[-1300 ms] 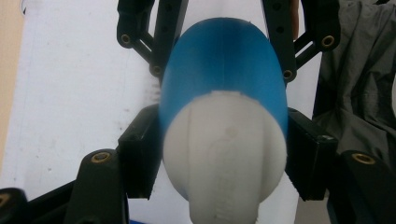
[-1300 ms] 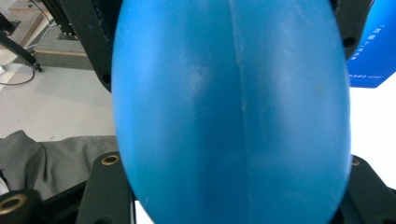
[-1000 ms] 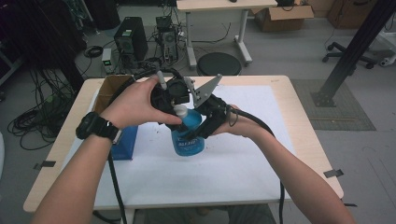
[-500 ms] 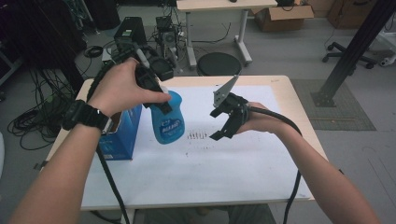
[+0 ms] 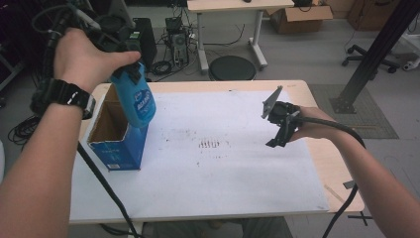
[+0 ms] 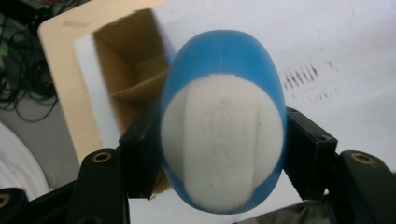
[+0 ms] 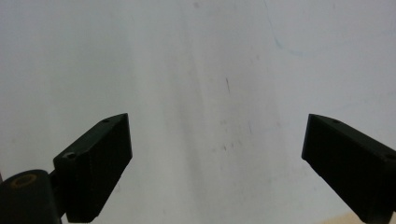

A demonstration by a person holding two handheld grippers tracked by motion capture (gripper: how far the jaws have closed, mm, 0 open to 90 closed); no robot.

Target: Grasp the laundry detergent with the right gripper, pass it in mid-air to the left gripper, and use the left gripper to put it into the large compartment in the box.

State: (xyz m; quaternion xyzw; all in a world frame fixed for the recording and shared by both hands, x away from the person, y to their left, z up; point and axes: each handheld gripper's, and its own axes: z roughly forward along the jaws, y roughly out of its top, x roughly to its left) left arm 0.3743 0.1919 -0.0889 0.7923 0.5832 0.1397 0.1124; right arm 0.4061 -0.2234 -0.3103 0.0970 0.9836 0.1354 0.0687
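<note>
The white surface (image 5: 237,173) lies bare across its middle and right, only faint dark marks (image 5: 209,144) on it, so a hand passes freely there. The 1 obstacle is the open blue carton (image 5: 116,144) standing at the left edge; its mouth faces up, with a cardboard divider (image 6: 137,88) inside. The blue bottle (image 5: 136,99), clamped in the left gripper (image 5: 130,74), hangs just above that mouth and blocks entry from above. The right gripper (image 5: 280,130), fingers (image 7: 95,163) spread with nothing between, hovers over bare sheet, well apart from the carton.
</note>
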